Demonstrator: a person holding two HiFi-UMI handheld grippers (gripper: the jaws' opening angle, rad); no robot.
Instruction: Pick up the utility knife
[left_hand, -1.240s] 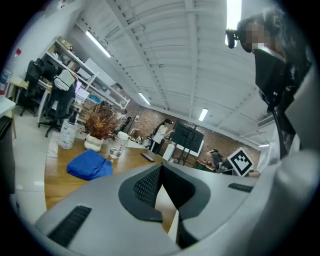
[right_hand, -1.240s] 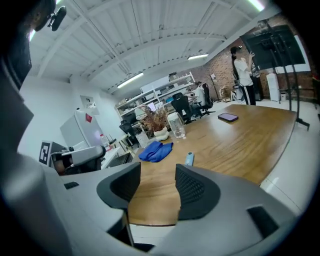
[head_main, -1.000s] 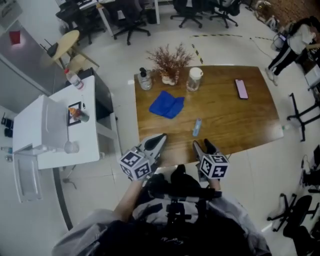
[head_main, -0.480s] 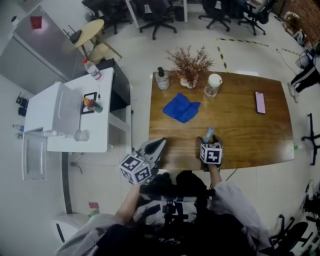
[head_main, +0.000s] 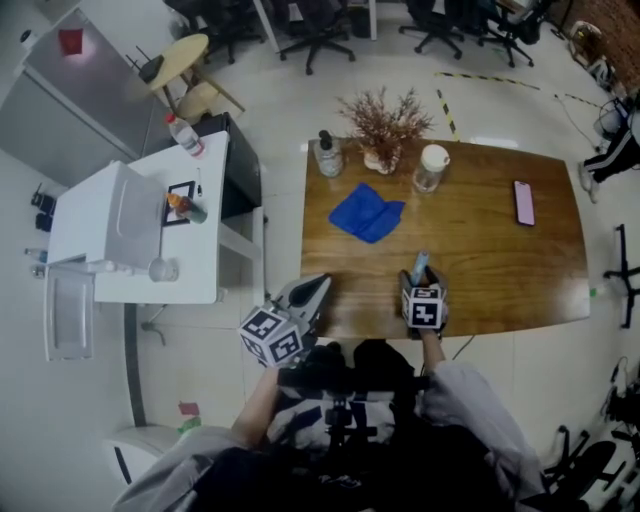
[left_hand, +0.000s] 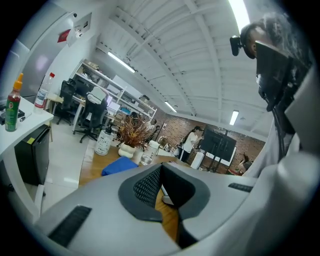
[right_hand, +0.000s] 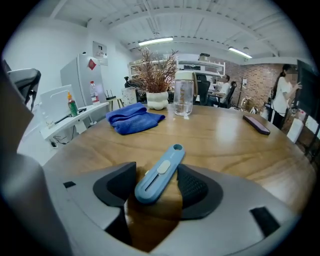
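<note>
The light blue utility knife (right_hand: 160, 172) lies flat on the wooden table (head_main: 500, 270) near its front edge, also visible in the head view as the knife (head_main: 419, 264). My right gripper (right_hand: 156, 173) is tilted down over it with the knife's near half slanting between the two pads. Its jaws are closing, and a small gap still shows beside the left pad. In the head view the right gripper (head_main: 420, 279) covers the knife's near end. My left gripper (head_main: 318, 287) hovers off the table's front left corner, its tips together, holding nothing, also seen as the left gripper (left_hand: 161, 167).
A folded blue cloth (head_main: 367, 213) lies mid-table. At the back edge stand a soap bottle (head_main: 328, 155), a dried plant in a vase (head_main: 383, 125) and a glass jar (head_main: 430, 168). A phone (head_main: 524, 202) lies at the right. A white side desk (head_main: 150, 230) stands left.
My right gripper has dropped forward onto the table and now straddles the knife, which lay ahead of it before. The left gripper has barely shifted.
</note>
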